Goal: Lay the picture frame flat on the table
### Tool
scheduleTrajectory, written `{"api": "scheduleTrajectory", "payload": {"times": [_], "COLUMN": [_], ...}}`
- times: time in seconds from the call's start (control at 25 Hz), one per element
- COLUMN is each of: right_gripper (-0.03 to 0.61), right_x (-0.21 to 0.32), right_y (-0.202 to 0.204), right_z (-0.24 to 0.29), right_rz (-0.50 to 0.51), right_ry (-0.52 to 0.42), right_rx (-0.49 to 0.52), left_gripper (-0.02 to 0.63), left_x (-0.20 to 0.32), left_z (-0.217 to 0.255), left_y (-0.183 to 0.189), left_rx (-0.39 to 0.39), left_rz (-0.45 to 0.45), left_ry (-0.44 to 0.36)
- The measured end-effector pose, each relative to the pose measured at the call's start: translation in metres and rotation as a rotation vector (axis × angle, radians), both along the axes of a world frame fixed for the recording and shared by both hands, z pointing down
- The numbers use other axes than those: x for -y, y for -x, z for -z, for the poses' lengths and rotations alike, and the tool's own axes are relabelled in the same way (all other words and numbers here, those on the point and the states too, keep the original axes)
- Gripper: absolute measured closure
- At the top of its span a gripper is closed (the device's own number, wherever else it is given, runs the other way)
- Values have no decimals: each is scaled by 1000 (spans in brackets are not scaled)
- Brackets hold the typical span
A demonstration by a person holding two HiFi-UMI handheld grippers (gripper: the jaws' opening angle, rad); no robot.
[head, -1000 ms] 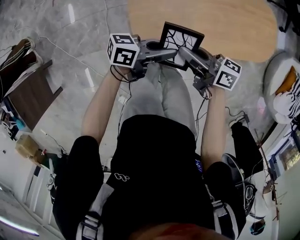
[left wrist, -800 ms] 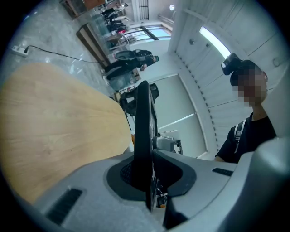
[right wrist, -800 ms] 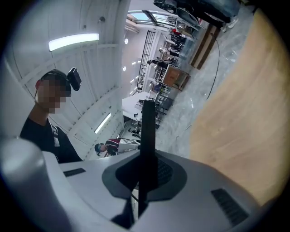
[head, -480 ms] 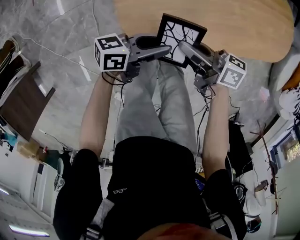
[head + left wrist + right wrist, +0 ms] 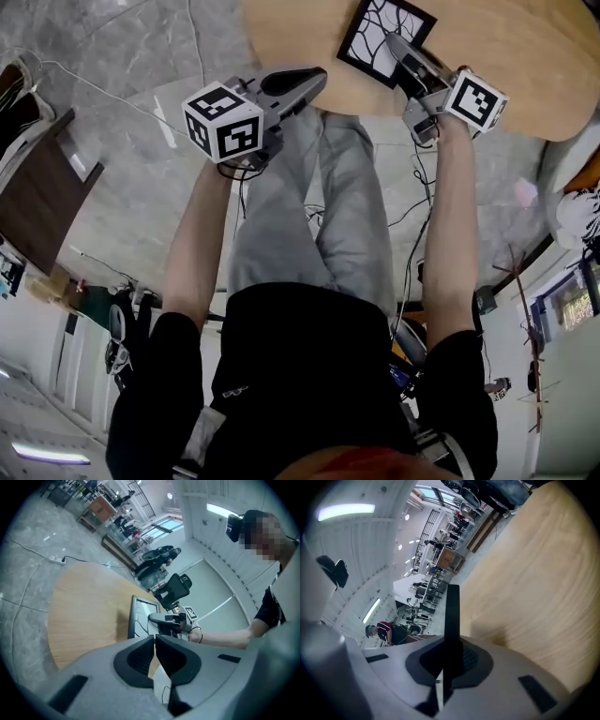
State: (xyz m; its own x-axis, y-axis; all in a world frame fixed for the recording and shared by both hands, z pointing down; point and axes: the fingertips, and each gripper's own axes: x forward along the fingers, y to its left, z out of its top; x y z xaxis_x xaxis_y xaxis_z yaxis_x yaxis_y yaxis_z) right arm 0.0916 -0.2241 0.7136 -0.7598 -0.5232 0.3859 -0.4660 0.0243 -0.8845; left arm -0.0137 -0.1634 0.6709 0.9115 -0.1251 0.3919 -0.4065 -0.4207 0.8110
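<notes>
The picture frame [image 5: 384, 37] is black-edged with a white picture of dark branching lines. It is held tilted over the round wooden table [image 5: 511, 56], and I cannot tell if its far edge touches the wood. My right gripper [image 5: 401, 49] is shut on its near right edge. In the right gripper view the frame [image 5: 452, 609] shows edge-on, rising from between the jaws of the right gripper [image 5: 451, 656]. My left gripper [image 5: 317, 77] hangs at the table's near edge, apart from the frame. Its jaws are closing with nothing between them [image 5: 154, 641]. The left gripper view shows the frame [image 5: 140, 616] with the right gripper [image 5: 165, 619] on it.
Grey marble floor lies to the left of the table, with a dark wooden chair [image 5: 33, 187] at the far left. The person's grey-trousered legs [image 5: 309, 206] reach under the table's near edge. Black office chairs [image 5: 176, 585] stand beyond the table.
The left gripper has come off the frame and drawn back to the left. The right gripper has carried the frame farther out over the table.
</notes>
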Motion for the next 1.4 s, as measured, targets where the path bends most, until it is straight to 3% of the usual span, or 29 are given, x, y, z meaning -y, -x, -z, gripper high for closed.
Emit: {"api": "scheduleTrajectory", "payload": {"times": [0.48, 0.64, 1.08, 1.32, 1.4], "right_gripper": [560, 543, 376, 365, 400], "right_x": [29, 27, 23, 14, 15], "right_y": [-5, -12, -35, -54, -59], "right_z": [-45, -52, -66, -67, -55], "right_rz": [-14, -18, -31, -55, -88], "right_ry": [113, 118, 103, 123, 100], "right_rx": [-106, -215, -625, -823, -840], "left_gripper": [604, 604, 604, 604, 604], "left_x": [-7, -6, -9, -12, -5], "left_z": [-8, -2, 1, 5, 9], "left_y": [8, 10, 10, 14, 14], "left_rx": [5, -26, -30, -19, 6], "left_rz": [42, 65, 73, 100, 125], "left_ry": [63, 82, 75, 52, 11]}}
